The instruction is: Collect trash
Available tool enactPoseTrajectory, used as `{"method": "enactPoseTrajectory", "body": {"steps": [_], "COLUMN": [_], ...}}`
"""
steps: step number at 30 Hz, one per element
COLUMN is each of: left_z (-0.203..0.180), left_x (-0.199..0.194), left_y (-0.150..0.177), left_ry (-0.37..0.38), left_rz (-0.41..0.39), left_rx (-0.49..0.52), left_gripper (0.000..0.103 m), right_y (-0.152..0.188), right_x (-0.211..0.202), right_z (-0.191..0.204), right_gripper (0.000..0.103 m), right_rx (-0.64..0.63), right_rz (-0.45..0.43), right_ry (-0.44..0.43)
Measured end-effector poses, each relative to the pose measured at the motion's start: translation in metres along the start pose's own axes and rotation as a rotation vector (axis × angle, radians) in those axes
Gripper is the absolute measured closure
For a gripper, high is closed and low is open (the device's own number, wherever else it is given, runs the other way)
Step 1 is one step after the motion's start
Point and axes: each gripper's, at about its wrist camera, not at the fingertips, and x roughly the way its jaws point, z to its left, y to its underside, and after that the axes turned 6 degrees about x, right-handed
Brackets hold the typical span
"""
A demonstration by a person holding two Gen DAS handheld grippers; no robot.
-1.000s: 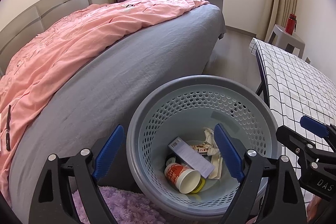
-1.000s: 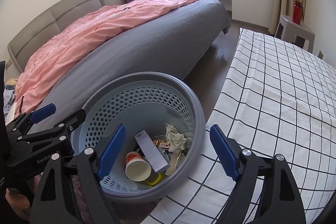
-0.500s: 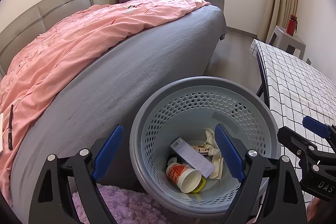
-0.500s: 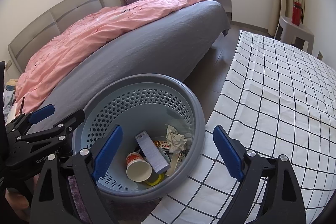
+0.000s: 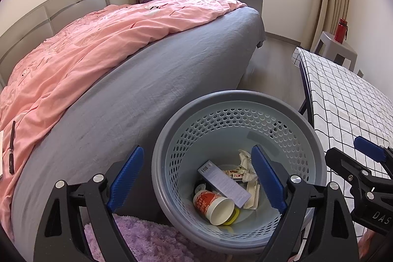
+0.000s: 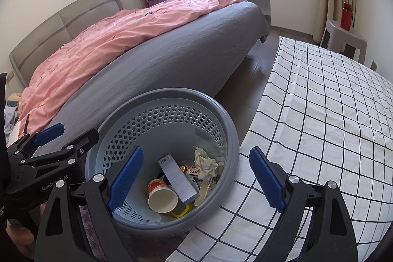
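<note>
Round grey-blue perforated plastic basket [image 5: 235, 114] stands upright. Inside: red-and-white paper cup [image 5: 213, 206] on its side, long grey cardboard box [image 5: 224, 183] leaning across it, crumpled white paper [image 5: 246, 165] behind.

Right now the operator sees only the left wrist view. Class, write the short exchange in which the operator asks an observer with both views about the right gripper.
Operator: Is the right gripper holding anything?
Observer: No. Its jaws are open with nothing between them.
Operator: Where does it point?
Observer: At the bin, towards its right side, and its right finger shows against the checked cloth.
</note>
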Motion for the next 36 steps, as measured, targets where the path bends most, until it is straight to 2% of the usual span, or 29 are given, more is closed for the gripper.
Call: {"method": "enactPoseTrajectory", "body": {"steps": [36], "left_z": [-0.0035], "left_x": [-0.0028], "left_y": [0.0005], "left_ry": [-0.012], "left_rz": [-0.004], "left_rx": [0.012], "left_gripper": [0.018], "right_y": [-0.0016], "right_x": [-0.0011], "right_z": [0.0004], "right_gripper": [0.017], "right_rx": [-0.001], "right_rz": [-0.002], "right_ry": [-0.003]}}
